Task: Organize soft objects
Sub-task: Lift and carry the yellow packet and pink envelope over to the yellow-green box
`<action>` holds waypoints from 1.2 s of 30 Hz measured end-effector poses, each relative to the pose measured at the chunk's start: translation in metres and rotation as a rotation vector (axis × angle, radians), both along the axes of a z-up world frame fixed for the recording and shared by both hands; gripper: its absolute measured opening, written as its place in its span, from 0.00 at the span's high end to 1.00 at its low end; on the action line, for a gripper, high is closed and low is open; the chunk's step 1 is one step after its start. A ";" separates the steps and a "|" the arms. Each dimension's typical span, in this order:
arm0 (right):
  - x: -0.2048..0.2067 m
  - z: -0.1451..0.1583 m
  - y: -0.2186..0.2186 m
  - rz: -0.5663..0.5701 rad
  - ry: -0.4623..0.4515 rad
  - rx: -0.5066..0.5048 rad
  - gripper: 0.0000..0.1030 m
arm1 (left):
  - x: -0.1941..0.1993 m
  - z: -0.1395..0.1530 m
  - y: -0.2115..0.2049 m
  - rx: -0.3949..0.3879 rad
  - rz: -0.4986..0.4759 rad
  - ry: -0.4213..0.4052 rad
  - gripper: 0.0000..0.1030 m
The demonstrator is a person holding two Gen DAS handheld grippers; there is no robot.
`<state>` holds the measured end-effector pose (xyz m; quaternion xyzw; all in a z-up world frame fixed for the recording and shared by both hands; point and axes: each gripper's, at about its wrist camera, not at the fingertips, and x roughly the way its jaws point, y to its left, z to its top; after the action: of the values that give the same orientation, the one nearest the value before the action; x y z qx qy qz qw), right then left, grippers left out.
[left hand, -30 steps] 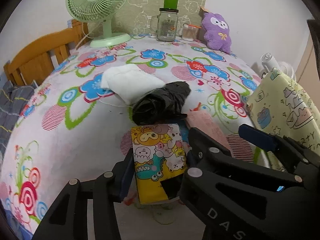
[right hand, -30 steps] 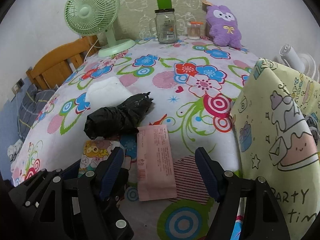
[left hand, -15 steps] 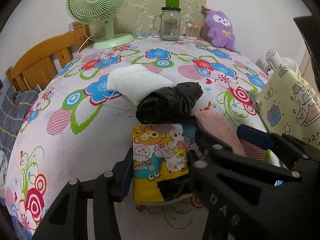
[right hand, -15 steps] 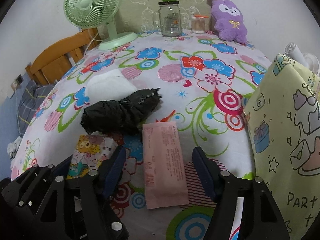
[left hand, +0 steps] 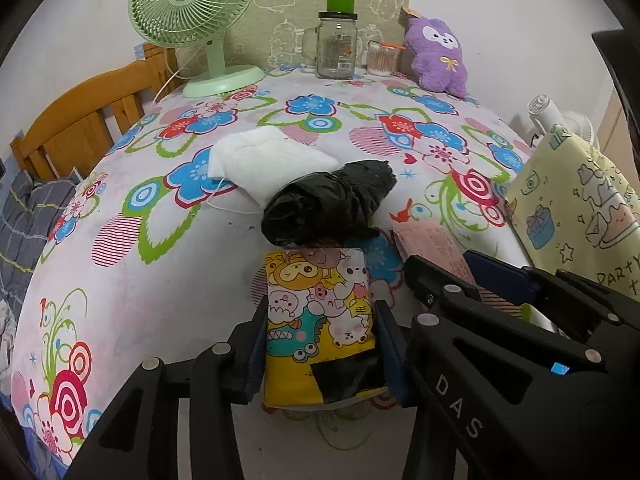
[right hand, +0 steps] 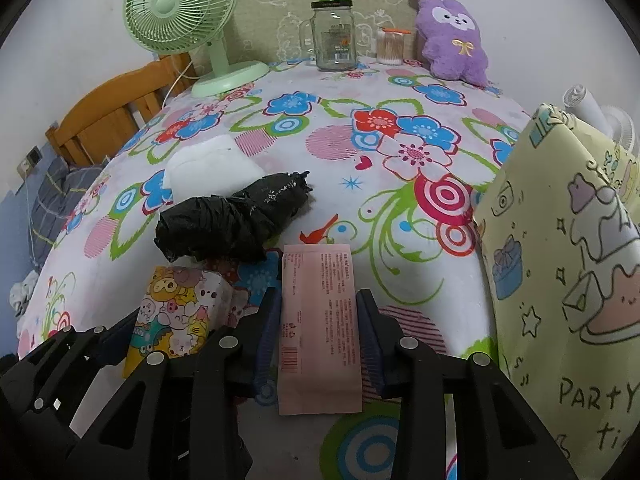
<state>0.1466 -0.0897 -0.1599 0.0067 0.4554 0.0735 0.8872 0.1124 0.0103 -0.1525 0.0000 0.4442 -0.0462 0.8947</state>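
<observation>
Where grippers close — cartoon-print pack, pink packet.

Cartoon pack seemingly between left gripper pads

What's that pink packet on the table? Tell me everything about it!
The pink packet is a flat, pale pink pouch, longer than it is wide, that looks like soft plastic or paper. Small dark print covers its face, too small to read, with a barcode near the near end. It lies flat on the flowery tablecloth, pointing away from the camera. The right gripper has its blue pads pressed against both long sides. Its far end sits next to the black bag.
</observation>
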 end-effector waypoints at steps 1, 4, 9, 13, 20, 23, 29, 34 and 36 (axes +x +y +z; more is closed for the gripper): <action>-0.001 0.001 0.000 0.000 0.000 0.000 0.60 | -0.001 0.001 0.000 -0.002 -0.002 0.000 0.53; -0.005 0.005 -0.002 -0.001 -0.006 0.001 0.60 | -0.005 0.005 -0.002 -0.003 -0.003 -0.009 0.53; -0.014 0.015 -0.003 0.000 -0.029 0.006 0.60 | -0.013 0.015 -0.002 -0.006 0.001 -0.034 0.53; -0.020 0.024 -0.003 -0.004 -0.047 0.006 0.60 | -0.018 0.023 -0.002 -0.010 -0.001 -0.052 0.53; -0.031 0.045 -0.004 -0.008 -0.091 0.013 0.60 | -0.027 0.043 -0.003 -0.009 -0.005 -0.098 0.53; -0.035 0.057 -0.005 -0.010 -0.114 0.013 0.60 | -0.031 0.053 -0.004 -0.011 -0.007 -0.119 0.53; -0.041 0.079 -0.008 -0.016 -0.151 0.013 0.60 | -0.037 0.073 -0.006 -0.008 -0.018 -0.158 0.53; -0.046 0.097 -0.009 -0.009 -0.182 0.011 0.60 | -0.042 0.090 -0.007 -0.012 -0.014 -0.188 0.53; -0.047 0.103 -0.009 -0.005 -0.192 0.009 0.60 | -0.043 0.095 -0.007 -0.015 -0.010 -0.198 0.53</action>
<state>0.0991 -0.0991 -0.0567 0.0045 0.3680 0.0738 0.9269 0.0696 0.0032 -0.0571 0.0000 0.3531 -0.0539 0.9340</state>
